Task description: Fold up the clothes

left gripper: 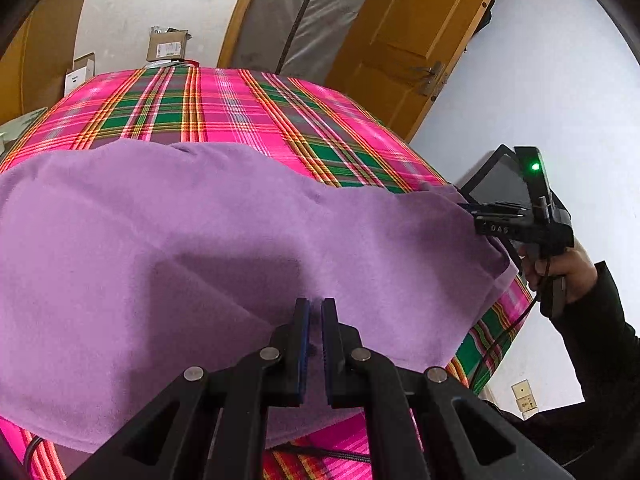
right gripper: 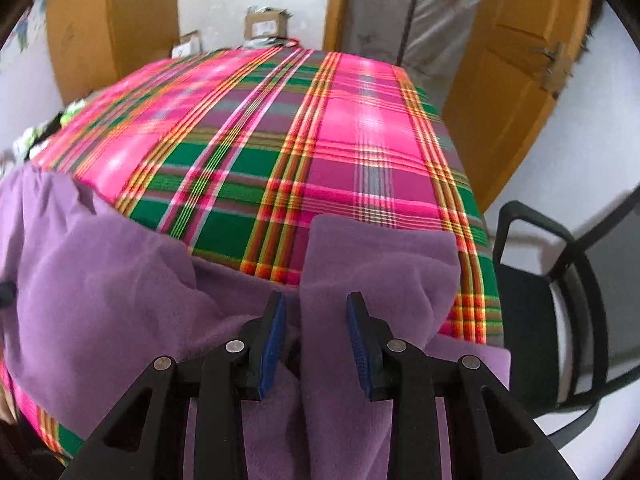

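Observation:
A purple fleece garment (left gripper: 224,240) lies spread over the near part of a table with a pink and green plaid cloth (left gripper: 224,108). My left gripper (left gripper: 316,304) hovers over the garment's near middle, its jaws nearly closed with a narrow gap and nothing between them. My right gripper (right gripper: 316,300) is open over the garment's right end (right gripper: 380,256), where a flap lies folded onto the cloth (right gripper: 320,128). It also shows in the left wrist view (left gripper: 472,210), at the garment's right edge.
A black chair (right gripper: 560,288) stands right of the table. Cardboard boxes (left gripper: 166,44) sit beyond the far edge. A wooden door (left gripper: 420,28) stands open at the back right. A black cable (left gripper: 328,454) lies at the table's near edge.

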A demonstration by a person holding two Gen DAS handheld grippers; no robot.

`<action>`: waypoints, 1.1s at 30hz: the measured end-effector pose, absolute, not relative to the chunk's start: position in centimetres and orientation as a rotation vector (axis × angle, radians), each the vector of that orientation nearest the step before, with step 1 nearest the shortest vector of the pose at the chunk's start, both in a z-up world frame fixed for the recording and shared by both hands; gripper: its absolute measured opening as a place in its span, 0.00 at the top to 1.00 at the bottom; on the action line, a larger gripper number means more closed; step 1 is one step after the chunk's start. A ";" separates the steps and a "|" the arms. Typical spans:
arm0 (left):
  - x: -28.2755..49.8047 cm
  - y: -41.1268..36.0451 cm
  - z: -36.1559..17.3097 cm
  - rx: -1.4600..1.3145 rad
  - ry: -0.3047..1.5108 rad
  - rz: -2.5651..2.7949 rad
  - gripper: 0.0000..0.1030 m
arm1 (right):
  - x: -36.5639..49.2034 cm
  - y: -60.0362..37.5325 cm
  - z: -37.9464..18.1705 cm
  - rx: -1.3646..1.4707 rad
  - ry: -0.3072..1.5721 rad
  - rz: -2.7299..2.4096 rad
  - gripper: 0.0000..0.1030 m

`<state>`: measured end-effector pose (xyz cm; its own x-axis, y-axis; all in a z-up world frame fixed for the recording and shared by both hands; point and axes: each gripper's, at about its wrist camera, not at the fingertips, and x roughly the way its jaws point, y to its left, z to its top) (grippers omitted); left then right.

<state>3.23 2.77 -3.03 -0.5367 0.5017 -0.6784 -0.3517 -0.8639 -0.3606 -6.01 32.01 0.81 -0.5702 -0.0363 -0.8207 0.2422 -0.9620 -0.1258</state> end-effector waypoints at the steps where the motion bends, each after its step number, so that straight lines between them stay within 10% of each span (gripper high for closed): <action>1: 3.2 2.8 -3.1 -1.132 -0.245 2.379 0.96 | -6.1 31.8 0.6 1.378 0.373 -2.616 0.68; 6: 3.1 2.9 -3.1 -1.132 -0.247 2.376 0.96 | -6.4 31.4 0.3 1.368 0.480 -2.591 0.67; 10: 3.3 3.0 -3.2 -1.131 -0.250 2.374 0.96 | -6.7 32.1 0.5 1.377 0.438 -2.596 0.93; 33: 3.3 7.1 -2.7 -1.108 -0.141 2.267 0.96 | 5.7 48.5 3.1 1.129 -0.678 -2.907 0.96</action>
<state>3.27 7.14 -2.73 -0.4676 0.5618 -0.6825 -0.4729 -0.8113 -0.3437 5.69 48.54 3.13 -0.7487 -0.1047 -0.6546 -0.1956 -0.9086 0.3691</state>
